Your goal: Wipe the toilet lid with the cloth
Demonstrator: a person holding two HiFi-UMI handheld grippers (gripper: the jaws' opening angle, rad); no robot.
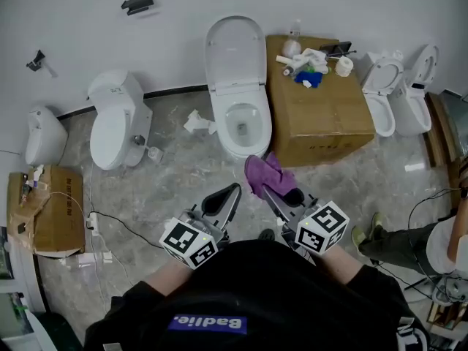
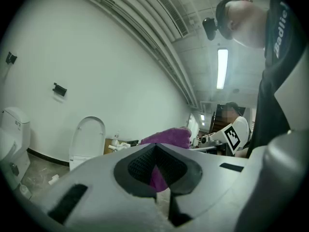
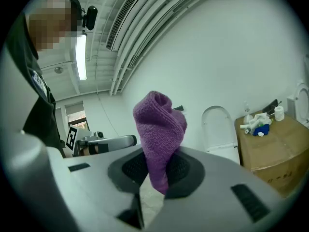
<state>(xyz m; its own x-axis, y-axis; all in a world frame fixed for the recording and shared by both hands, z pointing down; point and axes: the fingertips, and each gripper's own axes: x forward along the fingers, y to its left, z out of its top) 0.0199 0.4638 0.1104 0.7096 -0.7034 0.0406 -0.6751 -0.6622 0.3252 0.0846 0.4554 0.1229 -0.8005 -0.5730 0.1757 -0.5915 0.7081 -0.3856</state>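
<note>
Cloth (image 3: pixel 159 124): we are pinching it in the right tool (image 3: pixel 153 174).
Left tool (image 2: pixel 155 169): we are holding it closed, empty.
Lid (image 1: pixel 234 50): standing upright.

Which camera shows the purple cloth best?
The right gripper view: the purple cloth fills the middle, pinched in the right tool. The head view shows it small; the left gripper view shows only part.

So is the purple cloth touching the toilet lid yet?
Apart. Right gripper view: the cloth sits pinched in the right gripper, the toilet lid far behind.
</note>
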